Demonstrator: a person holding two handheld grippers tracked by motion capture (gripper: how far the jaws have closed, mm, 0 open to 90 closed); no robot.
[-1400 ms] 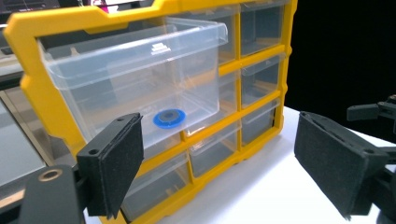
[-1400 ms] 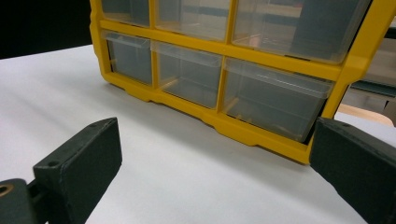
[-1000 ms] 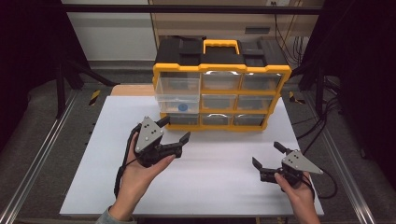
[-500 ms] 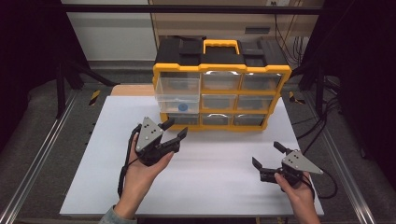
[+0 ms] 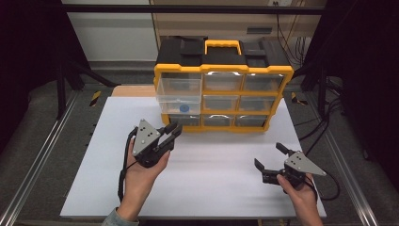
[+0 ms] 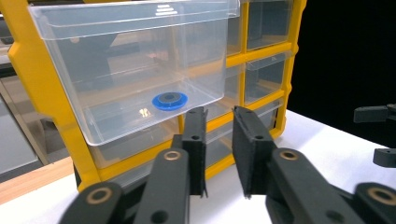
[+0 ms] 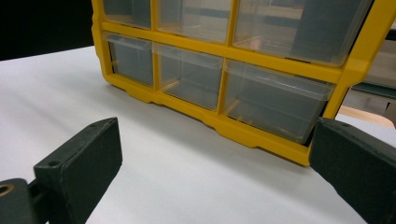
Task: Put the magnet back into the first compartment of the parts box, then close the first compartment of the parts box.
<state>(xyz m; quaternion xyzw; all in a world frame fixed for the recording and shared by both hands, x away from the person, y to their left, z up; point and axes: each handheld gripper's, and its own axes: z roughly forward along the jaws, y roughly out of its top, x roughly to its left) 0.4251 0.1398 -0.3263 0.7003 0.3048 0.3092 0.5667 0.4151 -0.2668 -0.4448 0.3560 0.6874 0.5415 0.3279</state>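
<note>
Left gripper (image 5: 170, 133), black two-jaw unit with a grey three-cornered plate, hovers over the white worktop (image 5: 207, 183) just short of the cabinet's left column. Its jaws have just been closing; they stand near parallel with a narrow gap and nothing between them. Left gripper view (image 6: 219, 140) confirms it: bare pads, slim slot, white worktop behind.

Right gripper (image 5: 269, 157), same build, sits low at the near right of the worktop, well apart from the cabinet, jaws spread wide and empty.

Beyond the left gripper: yellow-framed plastic drawer cabinet (image 5: 223, 129) with black top and yellow handle, three columns of clear drawers, standing at the far middle of the worktop. The clear plastic drawer (image 5: 179, 96) in the left column is pulled out forward of the frame. Inside it lies a small blue round disc (image 5: 184, 108).

High view gives the disc as a blue dot. Left gripper view resolves it (image 6: 170, 100): flat blue ring with a dark centre, lying on the drawer (image 6: 140, 70) floor near the front wall.

Right gripper view (image 7: 210, 163) shows the cabinet's bottom drawer row (image 7: 224, 79), all pushed in.
</note>
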